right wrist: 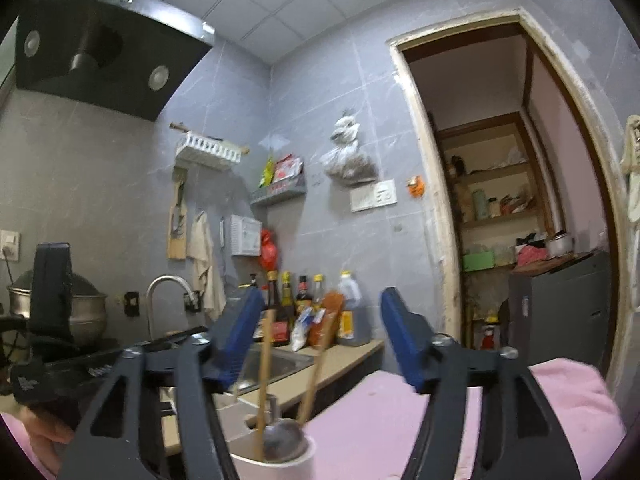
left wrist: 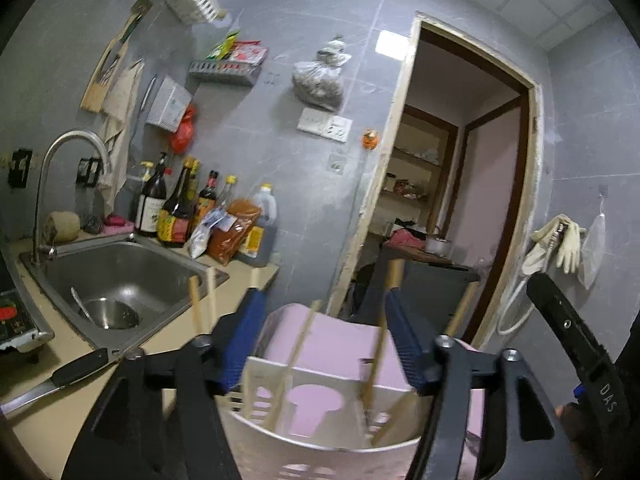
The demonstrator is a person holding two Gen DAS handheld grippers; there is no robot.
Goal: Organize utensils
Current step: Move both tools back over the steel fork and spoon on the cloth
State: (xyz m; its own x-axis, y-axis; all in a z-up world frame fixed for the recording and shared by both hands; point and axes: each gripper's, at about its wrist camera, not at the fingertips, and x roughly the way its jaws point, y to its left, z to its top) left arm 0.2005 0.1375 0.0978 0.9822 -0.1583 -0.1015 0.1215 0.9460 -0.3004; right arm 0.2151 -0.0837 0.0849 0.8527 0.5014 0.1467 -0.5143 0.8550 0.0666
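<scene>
Both grippers, left (left wrist: 320,344) and right (right wrist: 320,344), had fingers spread, holding nothing. Chopsticks (left wrist: 298,354) stood in the holder (left wrist: 320,454), lower centre. Best pinch one stick mid-shaft, lift straight.

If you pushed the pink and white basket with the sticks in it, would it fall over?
Maybe. The basket looks like thin plastic with slots, so it is probably light and would slide or tip easily. The chopsticks stand tall and lean past its rim, so they would likely rattle and shift. They look stiff, not bendy.

Wooden chopsticks (left wrist: 300,342), slotted white plastic holder (left wrist: 320,456), shiny steel sink (left wrist: 120,272), matt grey wall tiles (left wrist: 320,8)
</scene>
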